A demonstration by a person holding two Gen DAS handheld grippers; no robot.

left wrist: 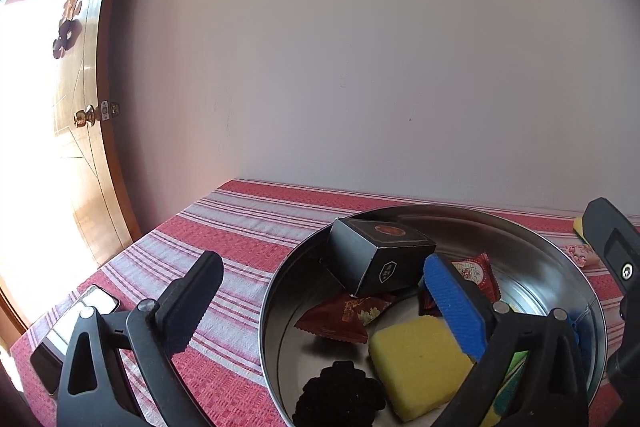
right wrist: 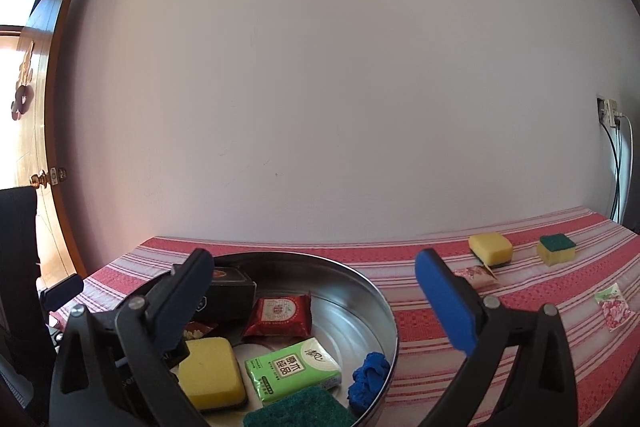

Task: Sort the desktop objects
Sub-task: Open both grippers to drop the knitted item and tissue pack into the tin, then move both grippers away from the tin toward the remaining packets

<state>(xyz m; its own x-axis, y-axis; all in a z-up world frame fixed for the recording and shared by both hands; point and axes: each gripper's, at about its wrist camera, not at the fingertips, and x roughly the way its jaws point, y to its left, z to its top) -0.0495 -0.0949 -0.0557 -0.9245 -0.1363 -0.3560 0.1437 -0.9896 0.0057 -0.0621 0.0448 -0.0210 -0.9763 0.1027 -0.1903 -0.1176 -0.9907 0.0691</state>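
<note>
Striped tablecloth (right wrist: 440,315): metal pan (right wrist: 372,291) w/ sorted items under both grippers' open, empty jaws.

We see strong daylight flooding in at the left by the door (left wrist: 86,131), blown out to white there. The wall (right wrist: 340,87) is evenly lit. Fisheye curvature bends both views' edges, corners vignette black, and the metal tray (left wrist: 520,227) shows soft reflections.

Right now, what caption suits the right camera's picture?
Open gripper above a metal tray of sorted items; two sponges wait on the striped cloth.
</note>
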